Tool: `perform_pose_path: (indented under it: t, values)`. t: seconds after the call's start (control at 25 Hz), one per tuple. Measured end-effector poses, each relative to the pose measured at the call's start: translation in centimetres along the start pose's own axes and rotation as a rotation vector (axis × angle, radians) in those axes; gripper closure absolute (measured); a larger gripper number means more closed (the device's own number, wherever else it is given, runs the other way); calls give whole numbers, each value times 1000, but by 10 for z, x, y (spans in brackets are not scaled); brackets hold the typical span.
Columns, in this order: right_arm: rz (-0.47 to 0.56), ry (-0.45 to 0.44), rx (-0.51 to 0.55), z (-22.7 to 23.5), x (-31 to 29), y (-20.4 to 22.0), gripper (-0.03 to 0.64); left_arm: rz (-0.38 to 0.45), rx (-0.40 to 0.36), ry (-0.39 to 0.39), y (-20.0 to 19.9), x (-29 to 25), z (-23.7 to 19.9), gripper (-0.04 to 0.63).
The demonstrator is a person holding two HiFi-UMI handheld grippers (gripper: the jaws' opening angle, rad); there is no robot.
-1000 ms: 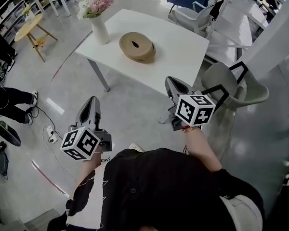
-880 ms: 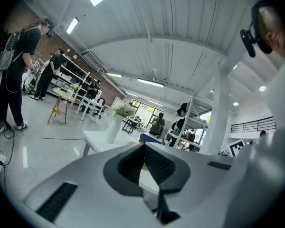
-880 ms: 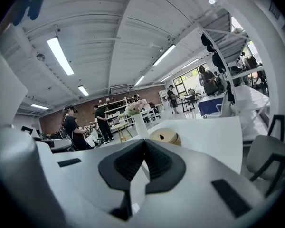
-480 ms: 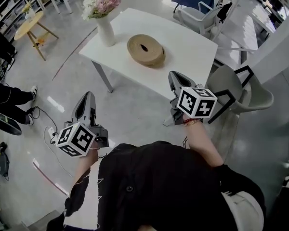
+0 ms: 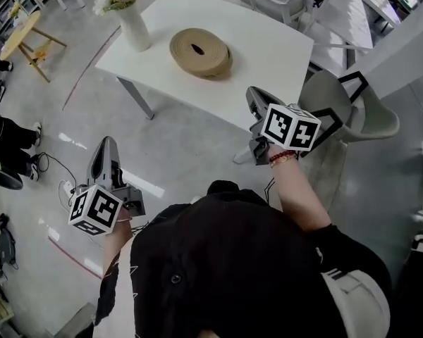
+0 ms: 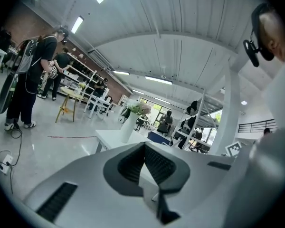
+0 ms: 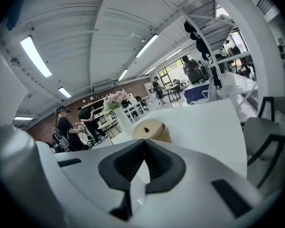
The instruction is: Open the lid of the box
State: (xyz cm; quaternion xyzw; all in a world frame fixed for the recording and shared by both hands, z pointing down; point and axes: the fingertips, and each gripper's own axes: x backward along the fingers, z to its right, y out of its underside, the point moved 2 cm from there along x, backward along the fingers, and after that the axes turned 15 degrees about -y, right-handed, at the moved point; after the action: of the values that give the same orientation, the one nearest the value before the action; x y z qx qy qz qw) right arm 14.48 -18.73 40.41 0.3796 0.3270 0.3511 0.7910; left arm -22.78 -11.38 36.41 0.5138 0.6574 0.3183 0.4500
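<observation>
The left gripper (image 5: pixel 104 146) hangs over the floor at the person's eight o'clock, and the right gripper (image 5: pixel 254 98) at one o'clock, just short of the white table (image 5: pixel 275 41). Both have their jaws pressed together and empty. Farther off at twelve o'clock, the round tan box (image 5: pixel 201 51) sits lidded on the table, apart from both grippers. A flower vase (image 5: pixel 135 28) stands at its nine o'clock.

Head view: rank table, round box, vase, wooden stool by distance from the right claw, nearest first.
1. Table: near corner just ahead of the right claw.
2. Round box: mid-table, ahead-left.
3. Vase: table's left edge.
4. Wooden stool: floor, far left.
</observation>
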Motion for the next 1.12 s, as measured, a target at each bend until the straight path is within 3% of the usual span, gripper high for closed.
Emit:
perform_pose_path:
  t: [0.2,0.4,0.56,0.8,1.12]
  values:
    - [-56,-4,-39,11,-6,22,612,-45,31,-3,24,-7,0,586]
    - [-164,-44,-4,23,-21,33,612,-73,45,5,34,-23,8,586]
    - [-182,-48,12,38,-40,18,612,-51,28,-17,21,-37,6,586]
    - [-205,-49,66,48,-77,-11,612,-20,64,-73,0,-57,-5,586]
    - [-278,-185,233,33,-122,-50,611,-14,90,-118,-8,-76,-15,586]
